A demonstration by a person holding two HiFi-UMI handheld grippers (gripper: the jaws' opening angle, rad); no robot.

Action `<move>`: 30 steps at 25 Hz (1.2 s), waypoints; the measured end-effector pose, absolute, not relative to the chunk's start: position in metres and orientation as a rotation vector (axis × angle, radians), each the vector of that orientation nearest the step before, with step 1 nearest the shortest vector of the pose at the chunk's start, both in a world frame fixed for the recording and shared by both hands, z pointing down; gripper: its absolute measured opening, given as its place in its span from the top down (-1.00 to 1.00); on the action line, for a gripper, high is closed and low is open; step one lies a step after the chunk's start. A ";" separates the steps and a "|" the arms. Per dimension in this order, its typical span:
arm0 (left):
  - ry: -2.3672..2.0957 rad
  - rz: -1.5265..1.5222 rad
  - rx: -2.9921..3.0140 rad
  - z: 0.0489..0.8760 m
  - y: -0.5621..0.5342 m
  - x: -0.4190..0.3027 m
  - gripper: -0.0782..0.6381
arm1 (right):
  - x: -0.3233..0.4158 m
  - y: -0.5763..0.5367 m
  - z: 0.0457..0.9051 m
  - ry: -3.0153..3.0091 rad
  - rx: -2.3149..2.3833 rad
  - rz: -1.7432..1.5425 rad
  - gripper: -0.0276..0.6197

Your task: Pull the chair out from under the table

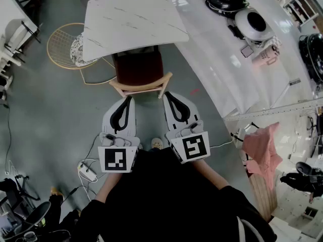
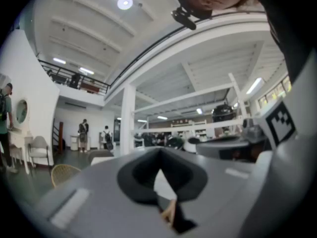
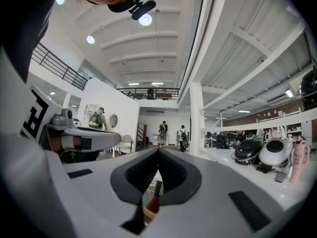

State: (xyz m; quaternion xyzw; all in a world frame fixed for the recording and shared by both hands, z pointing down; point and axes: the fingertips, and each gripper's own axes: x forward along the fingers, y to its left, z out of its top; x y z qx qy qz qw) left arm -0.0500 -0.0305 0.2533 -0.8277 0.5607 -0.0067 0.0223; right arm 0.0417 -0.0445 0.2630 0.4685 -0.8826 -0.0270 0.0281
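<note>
A chair (image 1: 139, 69) with a dark red seat and a pale wooden backrest (image 1: 142, 88) stands half under the white marble table (image 1: 131, 19). In the head view both grippers sit side by side just short of the backrest. My left gripper (image 1: 128, 100) is shut with nothing in it, its tip near the backrest's left end. At the right end my right gripper (image 1: 167, 95) is likewise shut and empty. Whether either tip touches the wood cannot be told. A sliver of the wooden chair (image 2: 170, 213) shows under the left gripper (image 2: 159, 168), and the chair (image 3: 151, 207) also shows under the right gripper (image 3: 158, 155).
A gold wire chair (image 1: 63, 45) stands left of the table. A long white counter (image 1: 242, 74) with round appliances (image 1: 252, 24) runs along the right. A pink cloth (image 1: 262, 149) hangs at lower right. A power strip (image 1: 87, 172) and cables lie on the grey floor.
</note>
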 end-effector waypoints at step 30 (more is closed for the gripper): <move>1.812 -0.156 -2.547 0.324 -0.120 -0.062 0.76 | 0.054 -0.142 0.327 -2.742 1.309 -0.075 0.84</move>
